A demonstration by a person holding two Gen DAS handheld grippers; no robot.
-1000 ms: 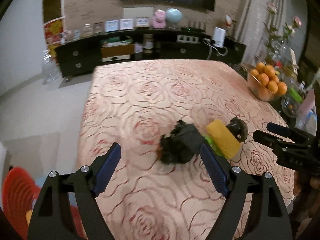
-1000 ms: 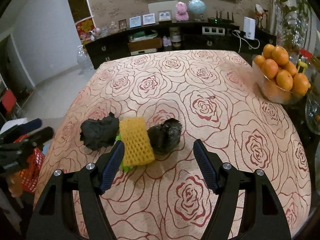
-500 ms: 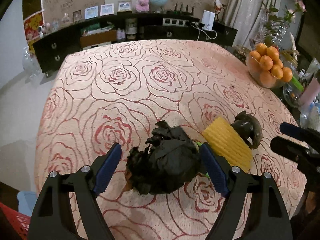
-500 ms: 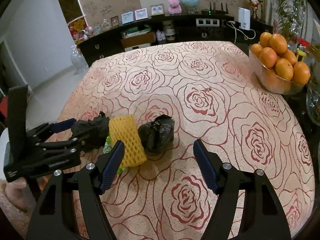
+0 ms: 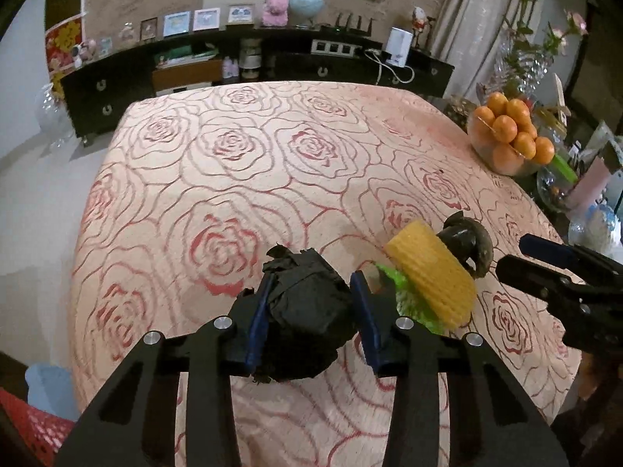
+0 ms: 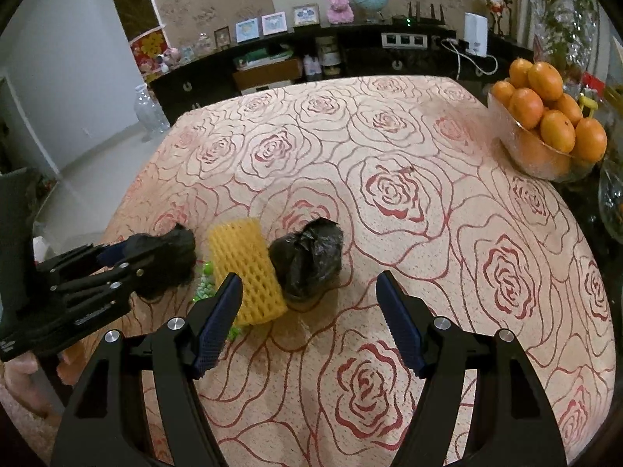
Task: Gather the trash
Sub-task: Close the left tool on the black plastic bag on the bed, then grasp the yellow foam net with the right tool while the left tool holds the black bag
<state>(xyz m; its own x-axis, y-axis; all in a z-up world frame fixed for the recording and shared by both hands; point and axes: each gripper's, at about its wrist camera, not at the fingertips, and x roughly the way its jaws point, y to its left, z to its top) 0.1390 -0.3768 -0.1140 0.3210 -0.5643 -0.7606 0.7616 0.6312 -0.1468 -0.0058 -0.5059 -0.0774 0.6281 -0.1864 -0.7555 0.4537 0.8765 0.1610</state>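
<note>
Black crumpled wad (image 5: 303, 311) between closing left gripper (image 5: 313, 292), seemingly pinched; right gripper (image 6: 309, 311) open, empty.

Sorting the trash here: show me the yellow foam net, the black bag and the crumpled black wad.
Foam net (image 6: 244, 268), right wrist view, mesh middle.
Black bag (image 6: 307, 258), right wrist view, front.
Black wad (image 5: 307, 311), left wrist view, top.

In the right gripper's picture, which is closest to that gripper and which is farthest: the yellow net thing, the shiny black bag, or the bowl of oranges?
From the right gripper:
1. Yellow foam net, right by its left finger.
2. Shiny black bag, just beyond, lying ahead between the fingers. It is close to the net, but a bit farther.
3. Bowl of oranges, far off at the table's right edge.
</note>
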